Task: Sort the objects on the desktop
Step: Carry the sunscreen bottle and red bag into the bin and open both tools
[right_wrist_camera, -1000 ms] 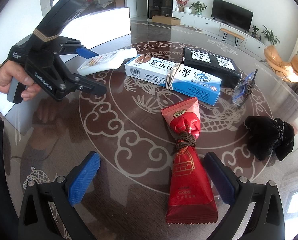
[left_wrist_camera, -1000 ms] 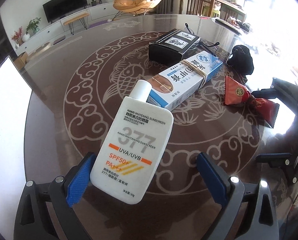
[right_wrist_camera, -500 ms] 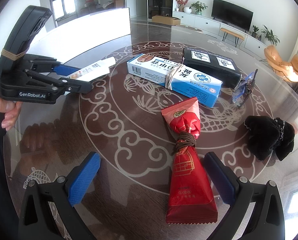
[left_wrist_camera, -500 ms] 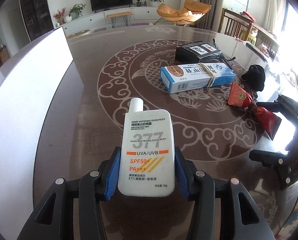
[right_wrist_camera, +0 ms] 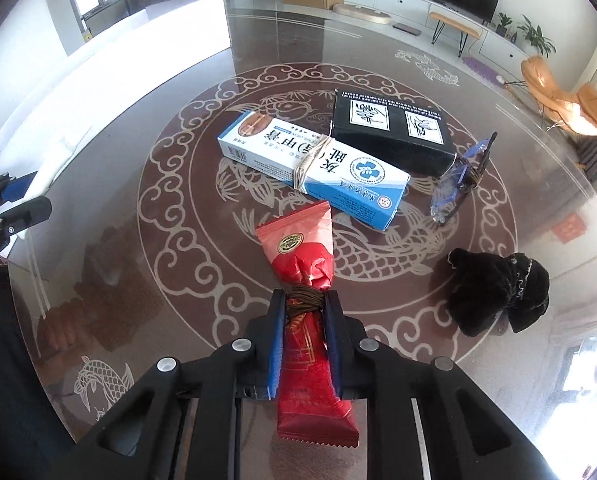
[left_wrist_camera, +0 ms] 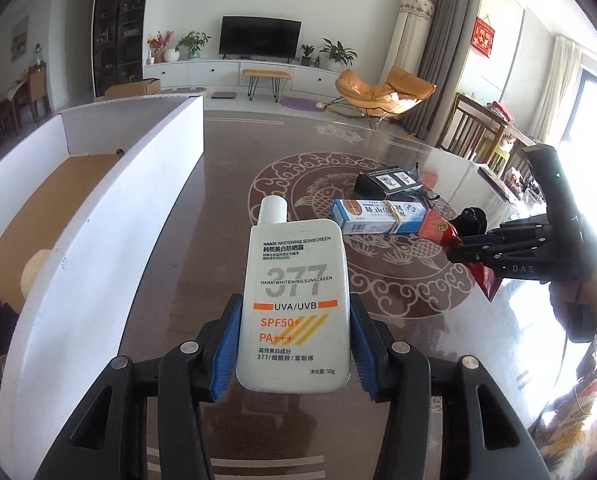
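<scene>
We are clamping the sunscreen bottle (left_wrist_camera: 294, 312) in our left gripper (left_wrist_camera: 294, 350) at lower centre, and squeezing the red packet (right_wrist_camera: 306, 344) in our right gripper (right_wrist_camera: 305, 344).

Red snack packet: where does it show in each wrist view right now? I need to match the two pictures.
Left wrist: red snack packet at right of centre, held by the right gripper, partly hidden behind it.
Right wrist: bottom centre, clamped at its tied waist.
Shared landmark: the blue and white box, just beyond the packet in both.
</scene>
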Demonstrator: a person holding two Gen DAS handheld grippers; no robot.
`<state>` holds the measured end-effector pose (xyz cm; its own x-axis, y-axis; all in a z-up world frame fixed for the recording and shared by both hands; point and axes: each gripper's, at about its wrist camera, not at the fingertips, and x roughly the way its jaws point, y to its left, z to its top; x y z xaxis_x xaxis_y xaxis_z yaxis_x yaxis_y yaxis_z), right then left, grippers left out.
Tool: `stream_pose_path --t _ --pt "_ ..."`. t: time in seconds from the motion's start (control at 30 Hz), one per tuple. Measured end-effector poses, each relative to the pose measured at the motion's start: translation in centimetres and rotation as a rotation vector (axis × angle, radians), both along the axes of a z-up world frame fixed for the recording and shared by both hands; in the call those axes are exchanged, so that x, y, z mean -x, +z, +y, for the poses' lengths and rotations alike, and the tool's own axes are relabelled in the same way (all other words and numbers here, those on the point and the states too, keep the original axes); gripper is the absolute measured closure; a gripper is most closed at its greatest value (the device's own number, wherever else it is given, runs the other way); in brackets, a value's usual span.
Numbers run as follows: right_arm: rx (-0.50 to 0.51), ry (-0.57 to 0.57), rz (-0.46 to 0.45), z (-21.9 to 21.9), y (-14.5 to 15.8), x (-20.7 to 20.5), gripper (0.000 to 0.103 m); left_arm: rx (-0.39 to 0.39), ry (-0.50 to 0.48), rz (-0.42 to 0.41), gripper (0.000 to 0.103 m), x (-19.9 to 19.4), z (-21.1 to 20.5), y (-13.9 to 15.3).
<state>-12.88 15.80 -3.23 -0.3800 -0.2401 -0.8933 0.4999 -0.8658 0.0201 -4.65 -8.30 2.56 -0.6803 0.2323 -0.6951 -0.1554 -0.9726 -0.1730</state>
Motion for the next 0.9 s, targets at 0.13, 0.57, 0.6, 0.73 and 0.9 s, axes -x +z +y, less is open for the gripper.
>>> stream_pose_path --t 0.13,0.57,0.6,0.73,0.9 --pt "0.100 0.039 0.048 -4.2 4.8 0.1 0.084 -0.077 0.063 0.033 0.053 -0.7 -4.1 3.4" --pt "0.354 0.381 0.052 -32.4 10.0 -2.2 0.083 0.053 0.476 -0.052 0.053 -2.9 -24.7 4.0" --pt "0.345 0.398 0.044 -34.3 9.3 -2.6 0.083 0.053 0.499 -0.073 0.053 -2.9 -25.9 3.3" --pt "0.310 0.408 0.013 -39.5 5.8 -3.2 0.065 0.017 0.571 -0.169 0.052 -3.1 -29.2 0.4" --pt "0.344 0.398 0.058 -38.9 4.8 -4.1 0.014 -0.006 0.589 -0.114 0.022 -4.8 -28.4 0.2"
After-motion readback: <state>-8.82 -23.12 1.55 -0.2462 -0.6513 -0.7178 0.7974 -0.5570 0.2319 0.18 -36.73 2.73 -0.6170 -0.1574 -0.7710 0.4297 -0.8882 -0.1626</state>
